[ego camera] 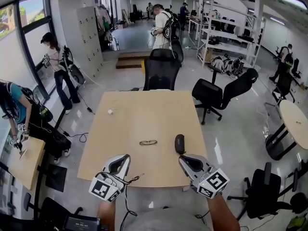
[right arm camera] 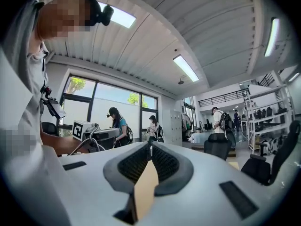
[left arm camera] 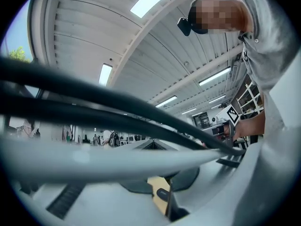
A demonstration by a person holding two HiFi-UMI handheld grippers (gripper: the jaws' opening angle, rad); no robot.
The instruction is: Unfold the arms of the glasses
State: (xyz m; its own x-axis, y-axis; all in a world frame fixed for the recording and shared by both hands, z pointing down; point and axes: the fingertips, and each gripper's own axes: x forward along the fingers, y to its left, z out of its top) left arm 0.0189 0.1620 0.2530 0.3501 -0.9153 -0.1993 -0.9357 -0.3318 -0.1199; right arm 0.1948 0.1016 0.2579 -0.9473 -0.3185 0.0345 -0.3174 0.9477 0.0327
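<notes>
The folded glasses [ego camera: 148,142] lie on the wooden table [ego camera: 144,114], a little before its middle. A black oblong case [ego camera: 179,143] lies just right of them. Both grippers hover over the table's near edge, short of the glasses. My left gripper [ego camera: 125,157] is to the glasses' lower left and my right gripper [ego camera: 183,158] is just below the case. Both look shut, with nothing between the jaws. In the left gripper view, black cables cross the picture above the closed tips [left arm camera: 153,142], and the case [left arm camera: 162,194] shows through the slit. The right gripper view shows the pads meeting at the tips [right arm camera: 150,145].
A small white object [ego camera: 110,112] lies on the table's left part. Black office chairs stand at the far end [ego camera: 161,69] and far right [ego camera: 221,93]. A round table [ego camera: 294,124] is at right, a small one [ego camera: 26,160] at left. People stand around the room.
</notes>
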